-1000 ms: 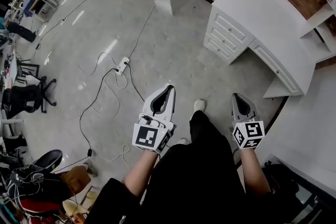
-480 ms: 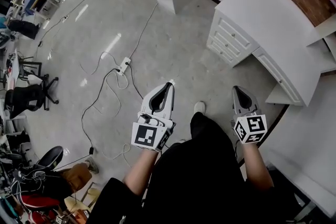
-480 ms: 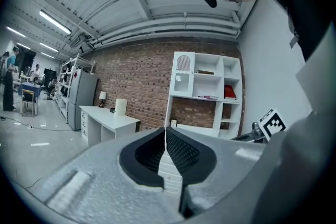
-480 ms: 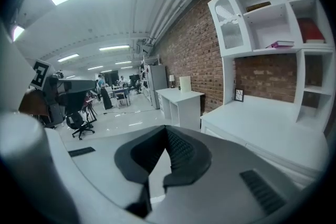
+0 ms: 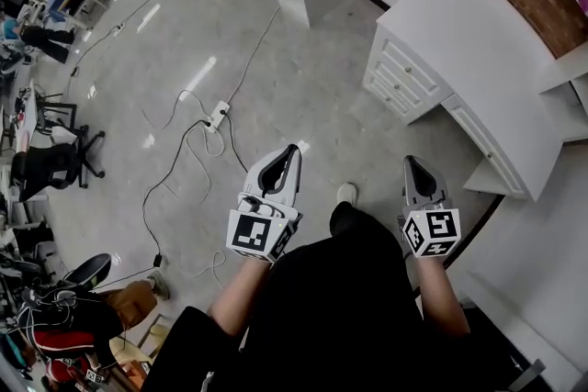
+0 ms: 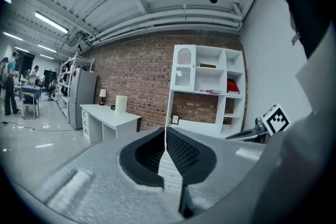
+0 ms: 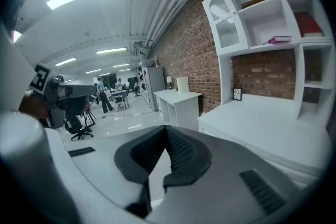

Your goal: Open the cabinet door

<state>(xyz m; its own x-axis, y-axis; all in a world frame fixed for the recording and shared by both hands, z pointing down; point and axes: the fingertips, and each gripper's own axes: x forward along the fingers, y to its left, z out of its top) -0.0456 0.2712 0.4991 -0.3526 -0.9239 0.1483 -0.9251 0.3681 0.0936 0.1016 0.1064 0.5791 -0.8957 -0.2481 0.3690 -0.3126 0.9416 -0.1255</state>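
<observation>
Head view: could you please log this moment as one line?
left claw: shut, empty | right claw: shut, empty | cabinet door: closed, untouched

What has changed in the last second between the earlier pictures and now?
The person has moved slightly nearer the white desk, carrying both grippers along. Nothing was gripped or released. The left gripper and right gripper stay shut and empty, held out in front.

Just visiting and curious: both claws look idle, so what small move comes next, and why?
Probably step closer to the white desk, since the left gripper and the right gripper, both shut and empty, hang over the floor, well short of its cabinet door.
</observation>
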